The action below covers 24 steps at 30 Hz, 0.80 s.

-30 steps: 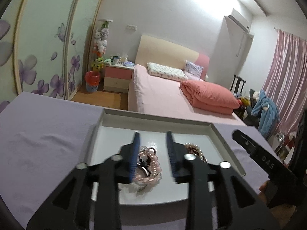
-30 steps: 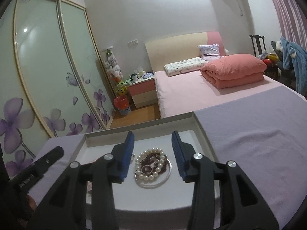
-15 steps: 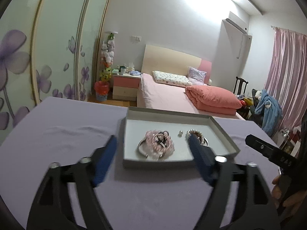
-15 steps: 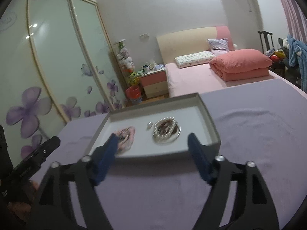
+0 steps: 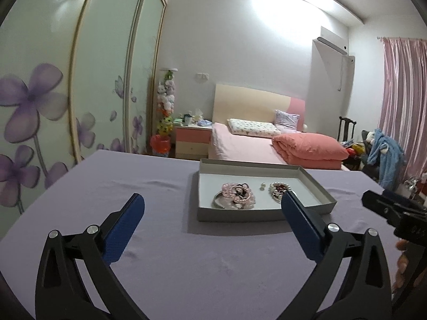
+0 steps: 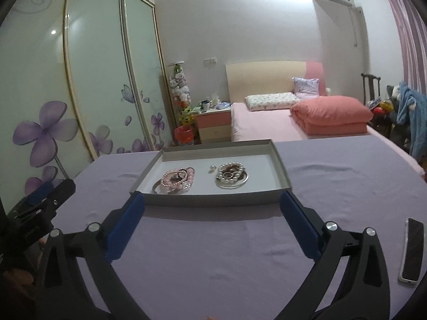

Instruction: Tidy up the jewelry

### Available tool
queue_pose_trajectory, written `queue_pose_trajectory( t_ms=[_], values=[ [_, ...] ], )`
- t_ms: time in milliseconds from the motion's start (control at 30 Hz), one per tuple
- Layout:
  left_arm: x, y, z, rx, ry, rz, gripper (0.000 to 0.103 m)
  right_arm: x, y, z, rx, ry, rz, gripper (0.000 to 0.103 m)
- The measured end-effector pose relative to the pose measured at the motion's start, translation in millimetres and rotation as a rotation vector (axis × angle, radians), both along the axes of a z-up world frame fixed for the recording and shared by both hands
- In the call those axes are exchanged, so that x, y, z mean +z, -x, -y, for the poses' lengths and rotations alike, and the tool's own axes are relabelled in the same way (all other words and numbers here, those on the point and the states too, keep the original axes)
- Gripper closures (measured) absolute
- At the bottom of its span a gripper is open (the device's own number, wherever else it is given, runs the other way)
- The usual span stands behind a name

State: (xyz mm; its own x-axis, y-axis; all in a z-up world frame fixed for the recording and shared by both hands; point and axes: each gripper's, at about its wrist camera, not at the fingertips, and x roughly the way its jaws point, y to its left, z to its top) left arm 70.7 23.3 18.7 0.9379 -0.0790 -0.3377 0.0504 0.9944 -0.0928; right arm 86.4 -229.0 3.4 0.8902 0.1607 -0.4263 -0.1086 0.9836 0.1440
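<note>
A lilac cloth [image 6: 213,253] covers the table, lightly creased. A phone [image 6: 412,250] lies face up on it at the near right edge. Beyond the table stands a bed [image 6: 264,128] with a pink sheet, a cream and pink headboard [image 6: 272,77], a patterned pillow [image 6: 269,98], a lilac cushion [image 6: 305,85] and a folded coral quilt [image 6: 331,116]. Left of the bed is a pink nightstand [image 6: 213,124] with small items on top, a red bin [image 6: 184,134] beside it and a column of soft toys [image 6: 180,85] above. Sliding wardrobe doors [image 6: 101,80] with purple flowers fill the left wall. At the far right hang pink curtains [image 5: 403,101], with a dark chair [image 6: 371,85] and a blue garment [image 6: 412,106].
</note>
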Motion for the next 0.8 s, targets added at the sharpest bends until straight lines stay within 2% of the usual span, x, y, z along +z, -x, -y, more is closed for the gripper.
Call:
queue_pose_trajectory(
  t_ms=[333,800],
  values=[
    [-11,19,10,0.041,-0.065,0.017,0.002,-7,23,-2,-0.049,0.059,0.036,0.005],
    [-16,38,15,0.065,-0.089,0.048,0.002,-16,35,5,-0.105,0.074,0.088,0.004]
  ],
)
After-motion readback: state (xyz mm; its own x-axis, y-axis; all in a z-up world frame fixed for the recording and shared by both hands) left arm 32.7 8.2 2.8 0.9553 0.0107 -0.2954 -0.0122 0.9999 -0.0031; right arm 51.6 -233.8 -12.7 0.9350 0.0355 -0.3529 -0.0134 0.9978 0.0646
